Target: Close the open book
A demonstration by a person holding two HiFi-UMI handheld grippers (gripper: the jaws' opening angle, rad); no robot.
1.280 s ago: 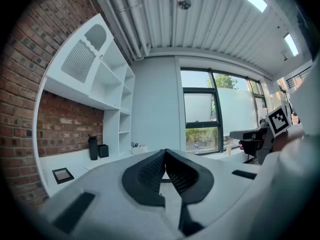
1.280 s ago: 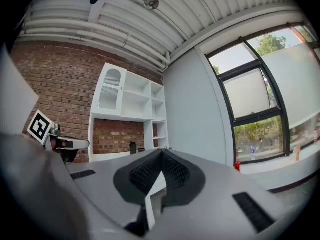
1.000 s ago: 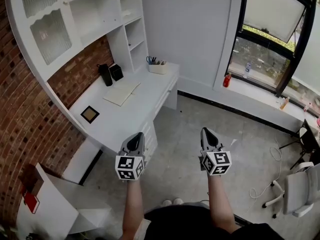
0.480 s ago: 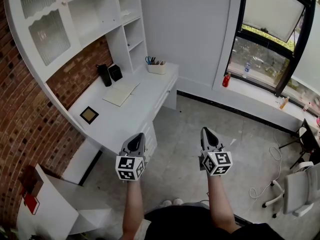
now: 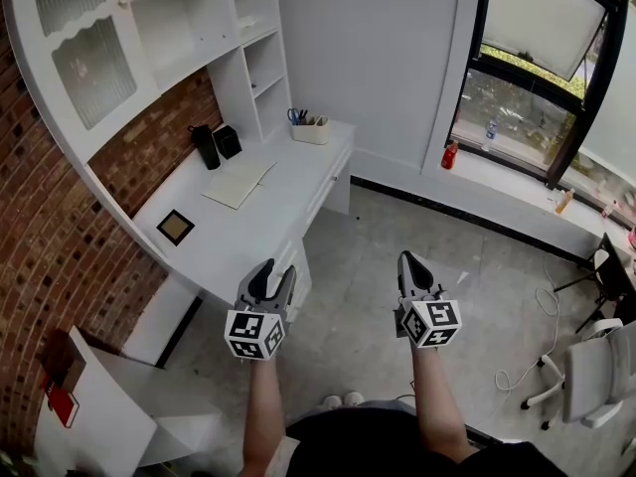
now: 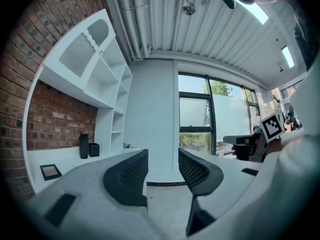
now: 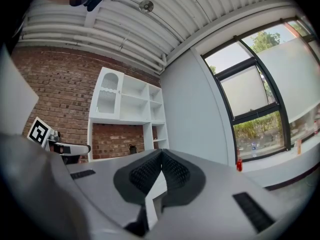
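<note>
2 grippers on my controls. Left gripper (image 6: 162, 168): jaws parted, nothing between them, only floor and the far wall showing through the gap. Right gripper (image 7: 161, 165): jaws pressed together, clamping nothing. In the head view the left one sits by the near edge of the white desk (image 5: 253, 241), and the right one is over open floor.

1 open book (image 5: 239, 184): flat on the desk, pages up, well apart from both grippers.

Behind it, at the brick wall: 1 black bottle (image 5: 205, 147), 1 black box (image 5: 228, 141).

Far end of the desk: 1 pen holder (image 5: 311, 130).

Near end: 1 small framed picture (image 5: 176, 228), lying flat.
</note>
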